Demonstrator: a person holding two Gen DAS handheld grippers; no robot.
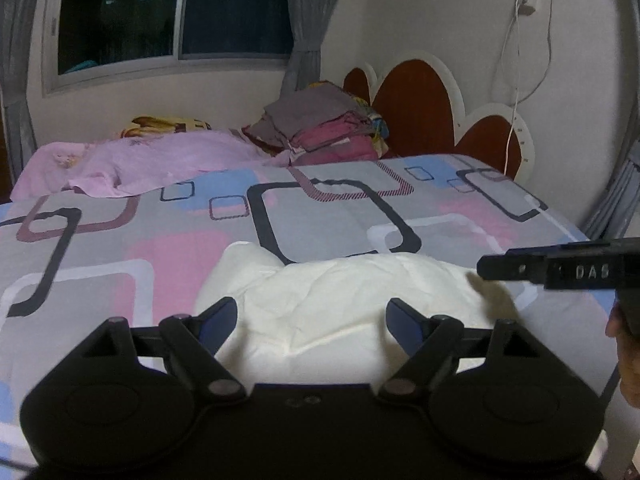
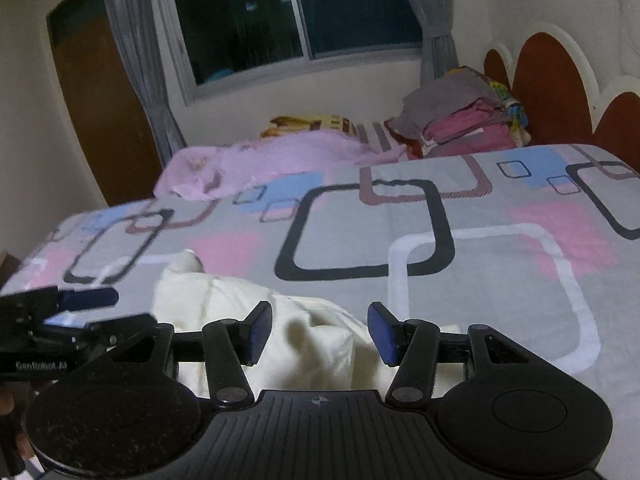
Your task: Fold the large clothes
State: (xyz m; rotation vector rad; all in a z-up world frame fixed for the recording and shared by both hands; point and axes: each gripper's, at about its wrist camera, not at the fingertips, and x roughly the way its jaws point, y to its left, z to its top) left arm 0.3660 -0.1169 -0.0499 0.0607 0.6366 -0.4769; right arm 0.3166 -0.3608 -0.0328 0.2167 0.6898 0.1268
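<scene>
Holding both tongs above the near edge of the bed [image 1: 520, 208], I note their state first. My left tongs [image 1: 312, 322] stand spread wide with nothing between the pads. My right tongs [image 2: 320, 332] stand partly spread, also with nothing pinched; the cloth lies below and beyond the pads, not between them.

The task's thing, the cream garment [image 1: 352, 300], lies at lower centre of both views, on the near part of the patterned bedcover. It looks bunched into a low, rumpled mound with soft creases and one rounded lobe toward the left. Whether it is partly folded I cannot tell.

Handling, as I judge it: the fabric looks light, limp and thin. It will drape and sag from any single hold, and will not keep a shape until laid flat. Slip risk appears low on the pads, but a pinch may gather more than one layer.

Recommended hold: take an outer edge or corner, one with each tongs, well apart, so the cloth can be spread flat. Avoid pinching the middle of the mound.

Farther back, at upper left, a pink cloth [image 1: 132, 164] lies spread on the bed. Beyond it, near the headboard [image 1: 420, 112], sits a stack of folded clothes [image 1: 324, 124], well apart from the cream garment.
</scene>
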